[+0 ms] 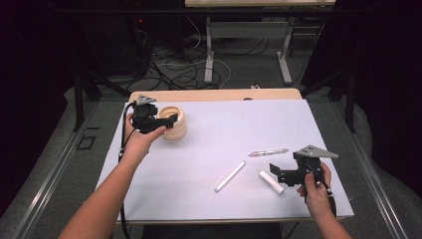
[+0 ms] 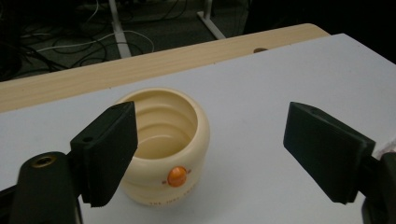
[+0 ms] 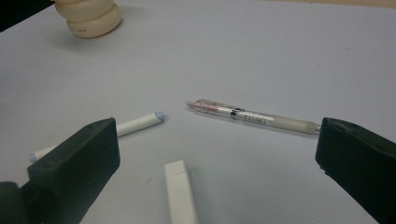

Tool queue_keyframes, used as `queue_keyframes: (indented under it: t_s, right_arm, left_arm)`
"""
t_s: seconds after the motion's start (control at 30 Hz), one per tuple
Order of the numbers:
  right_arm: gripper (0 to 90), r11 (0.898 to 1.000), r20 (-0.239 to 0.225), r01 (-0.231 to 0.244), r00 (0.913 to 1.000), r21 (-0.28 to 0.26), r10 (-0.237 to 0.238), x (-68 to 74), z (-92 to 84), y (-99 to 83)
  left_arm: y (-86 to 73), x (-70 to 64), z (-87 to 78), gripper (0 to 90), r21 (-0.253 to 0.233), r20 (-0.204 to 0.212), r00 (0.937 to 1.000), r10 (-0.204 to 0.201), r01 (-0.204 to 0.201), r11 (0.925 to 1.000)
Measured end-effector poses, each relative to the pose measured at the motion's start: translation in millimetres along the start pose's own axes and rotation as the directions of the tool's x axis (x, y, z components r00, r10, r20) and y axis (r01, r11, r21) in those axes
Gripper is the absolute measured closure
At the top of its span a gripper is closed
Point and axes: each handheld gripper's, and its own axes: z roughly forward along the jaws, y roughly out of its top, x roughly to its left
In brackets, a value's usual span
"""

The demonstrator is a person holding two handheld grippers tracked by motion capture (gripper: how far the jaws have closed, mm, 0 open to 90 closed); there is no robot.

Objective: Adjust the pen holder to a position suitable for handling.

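Two spread tools [image 1: 169, 119] [image 1: 273, 170], one cream pot [image 1: 175, 123], one clear pen [image 1: 268, 152], two white sticks [image 1: 230, 176] [image 1: 271, 181].

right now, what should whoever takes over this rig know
Left gripper: open beside the cream pen pot, holding nothing; the pot stands upright and empty at the far left of the white mat.
Right gripper: open, low over the mat near the front right, holding nothing.
Lying loose on the mat: clear pen, white pen, white eraser stick.
Done: nothing is in the pot.
Left, probably: put the three items in the pot.
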Motion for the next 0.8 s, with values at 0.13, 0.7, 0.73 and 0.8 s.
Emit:
queue_keyframes:
  t_s: [0.13, 0.7, 0.73, 0.8]
  right_arm:
    - [0.0, 1.000, 0.000, -0.002, 1.0000, 0.001, 0.002, -0.2, 0.3, -0.1]
    - [0.0, 1.000, -0.003, -0.003, 1.0000, 0.006, 0.003, -1.7, 0.7, -0.3]
    - [0.0, 1.000, -0.003, -0.006, 1.0000, 0.007, 0.006, -1.6, 0.6, -0.3]
    - [0.0, 1.000, -0.003, -0.006, 1.0000, 0.007, 0.006, -2.2, 0.7, -0.3]
  left_arm:
    - [6.3, 2.0, 7.9, 19.0, -0.005, -0.015, 0.9998, 0.010, -0.011, 0.9999]
    - [16.1, -2.9, 48.6, 30.7, 0.050, -0.050, 0.9972, 0.055, -0.052, 0.9974]
    - [16.1, -3.8, 50.8, 31.1, 0.049, -0.054, 0.9971, 0.053, -0.050, 0.9976]
    - [16.6, -4.6, 53.7, 32.1, 0.059, -0.053, 0.9971, 0.056, -0.053, 0.9969]
